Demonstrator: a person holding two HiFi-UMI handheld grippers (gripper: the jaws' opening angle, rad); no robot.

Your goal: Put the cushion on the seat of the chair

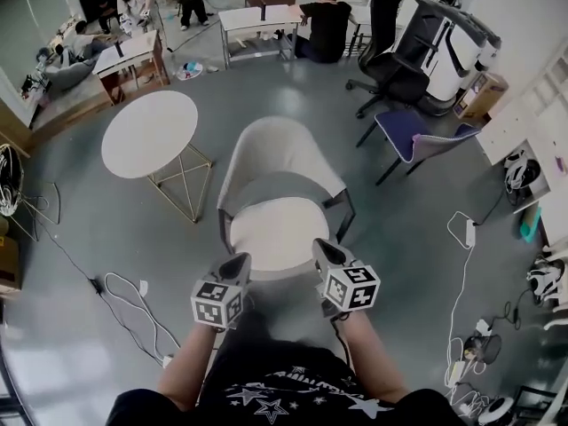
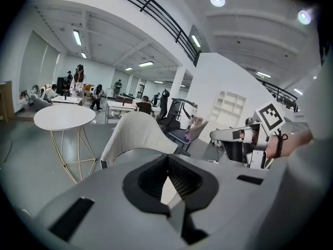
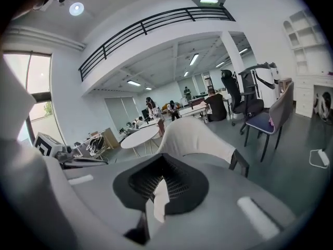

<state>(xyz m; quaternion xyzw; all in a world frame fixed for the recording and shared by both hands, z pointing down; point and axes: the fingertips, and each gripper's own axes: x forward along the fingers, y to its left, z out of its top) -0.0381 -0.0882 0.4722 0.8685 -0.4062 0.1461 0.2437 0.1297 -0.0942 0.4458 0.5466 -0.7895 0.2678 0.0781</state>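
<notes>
A pale chair (image 1: 282, 162) with a curved backrest stands straight ahead of me. The cream cushion (image 1: 280, 232) lies flat on its seat. My left gripper (image 1: 238, 261) and right gripper (image 1: 324, 249) hover side by side above the cushion's front edge, clear of it. Both point toward the backrest. In the left gripper view the jaws of the left gripper (image 2: 167, 158) meet at the tips with nothing gripped. The right gripper (image 3: 162, 158) looks the same, shut and empty. Each gripper view shows the chair backrest (image 2: 136, 133) (image 3: 195, 133) beyond the jaws.
A round white table (image 1: 149, 133) on wire legs stands left of the chair. A blue-seated chair (image 1: 413, 136) and a black office chair (image 1: 395, 74) are at the back right. Cables (image 1: 133, 302) trail on the floor at left and right. People work at desks far back.
</notes>
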